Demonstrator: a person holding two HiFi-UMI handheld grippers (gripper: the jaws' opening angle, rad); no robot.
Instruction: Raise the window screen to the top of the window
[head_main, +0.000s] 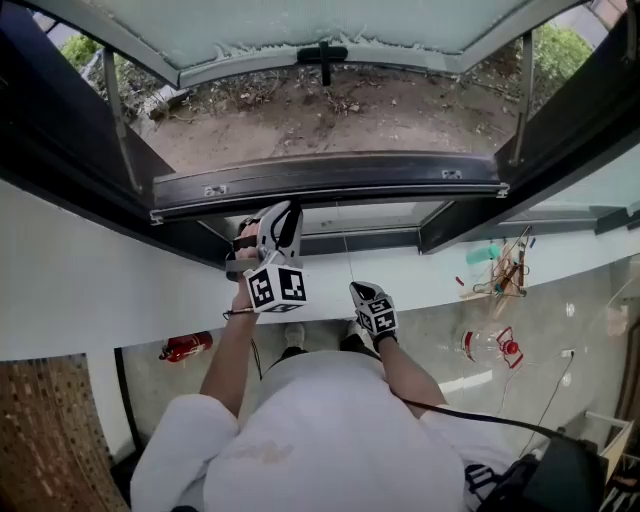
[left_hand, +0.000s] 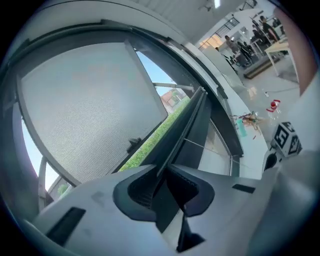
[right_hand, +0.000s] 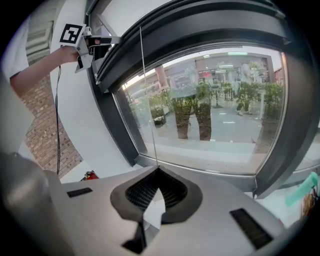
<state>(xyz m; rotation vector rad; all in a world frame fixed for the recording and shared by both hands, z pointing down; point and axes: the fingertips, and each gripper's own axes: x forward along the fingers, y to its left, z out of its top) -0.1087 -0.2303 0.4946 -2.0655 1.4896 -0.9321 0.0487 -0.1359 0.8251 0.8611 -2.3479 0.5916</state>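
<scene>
Head view: the left gripper (head_main: 275, 222) is raised, its jaws up against the dark bar (head_main: 330, 182) that crosses the window opening. The right gripper (head_main: 368, 305) sits lower, to the right of those jaws.

Left gripper view: the jaws are clamped on the bar's edge, which runs away up and to the right from between them. The window screen (left_hand: 85, 110), a fine grey mesh, fills the space above and left of the jaws.

Right gripper view: the jaws are pressed together on a thin cord (right_hand: 148, 100), which rises straight up from their tips. A glass pane (right_hand: 215, 110) lies ahead of them.
</scene>
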